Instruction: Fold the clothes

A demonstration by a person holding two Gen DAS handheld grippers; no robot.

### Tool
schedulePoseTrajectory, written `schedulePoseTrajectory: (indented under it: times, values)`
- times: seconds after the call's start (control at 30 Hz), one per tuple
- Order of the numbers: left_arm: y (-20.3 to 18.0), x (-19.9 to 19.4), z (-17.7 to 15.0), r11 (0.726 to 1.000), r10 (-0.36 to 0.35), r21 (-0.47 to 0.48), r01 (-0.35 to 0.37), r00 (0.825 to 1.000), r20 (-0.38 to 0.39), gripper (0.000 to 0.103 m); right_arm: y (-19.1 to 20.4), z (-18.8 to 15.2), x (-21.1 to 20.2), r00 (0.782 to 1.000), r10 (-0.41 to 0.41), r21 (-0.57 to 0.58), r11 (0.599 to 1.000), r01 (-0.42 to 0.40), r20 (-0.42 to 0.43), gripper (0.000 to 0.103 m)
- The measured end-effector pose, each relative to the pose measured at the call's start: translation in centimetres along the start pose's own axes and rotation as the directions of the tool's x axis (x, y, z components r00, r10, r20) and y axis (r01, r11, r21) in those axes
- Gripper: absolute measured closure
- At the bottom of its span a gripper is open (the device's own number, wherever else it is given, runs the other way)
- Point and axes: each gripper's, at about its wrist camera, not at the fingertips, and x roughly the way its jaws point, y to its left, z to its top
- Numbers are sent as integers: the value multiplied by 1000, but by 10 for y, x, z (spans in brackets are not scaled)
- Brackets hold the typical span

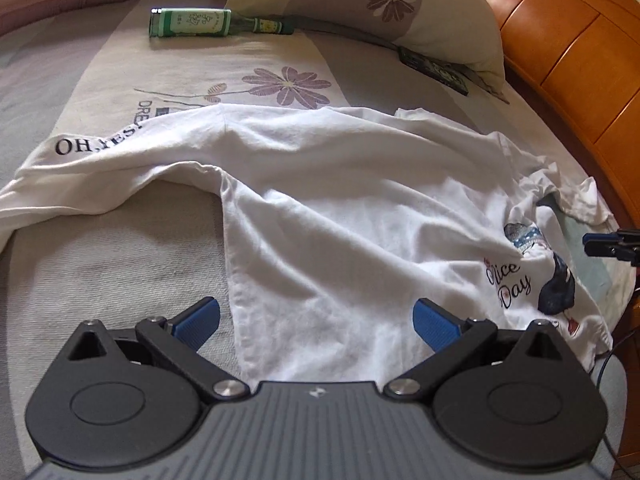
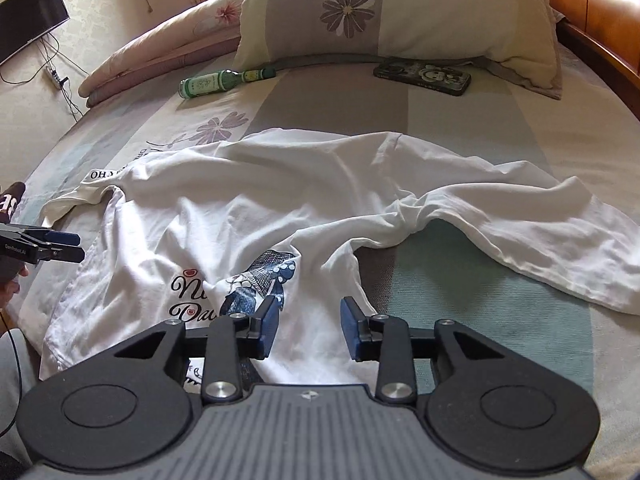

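A white T-shirt lies crumpled across the flowered bed sheet, its printed front bunched toward the near bed edge and one sleeve trailing away from the print. Beyond the shirt, toward the pillow, lie a green bottle on its side and a phone. The left tongs hang over the shirt's plain part, spread wide with nothing between them. The right tongs hover just beside the print, partly apart, gripping nothing.
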Motion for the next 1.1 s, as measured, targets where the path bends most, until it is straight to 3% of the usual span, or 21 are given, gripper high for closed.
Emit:
schedulePoseTrajectory:
  times: [0.1,0.3,0.37,0.43,0.7,0.9,0.97,1.07,1.1]
  values:
    - [15,19,6,998,-51,-50,50,999,-12,1,-5,5,15,1000,3,9,1000,-2,-17,64]
    - [40,31,25,978,-161,-121,167,985,58,1,-29,12,33,1000,13,55,998,-12,-21,62]
    - [48,37,35,968,-183,-157,194,979,85,1,-41,15,39,1000,27,92,995,-26,-15,56]
    - [52,42,40,957,-199,-193,217,974,106,1,-55,19,44,997,72,152,986,-70,-6,44]
    - [58,36,24,912,-308,-243,331,943,129,4,-99,0,50,968,248,359,901,-244,37,40]
    - [53,54,47,944,-248,-189,272,959,139,7,-121,26,86,927,349,453,810,-373,140,40]
    - [50,57,52,955,-224,-168,245,965,133,12,-122,35,94,925,344,436,815,-381,164,42]
    - [47,55,52,979,-145,-124,161,981,129,39,-120,42,98,941,282,400,853,-336,187,60]
    - [46,53,51,988,-97,-104,111,987,128,67,-118,42,98,953,242,393,870,-297,183,80]
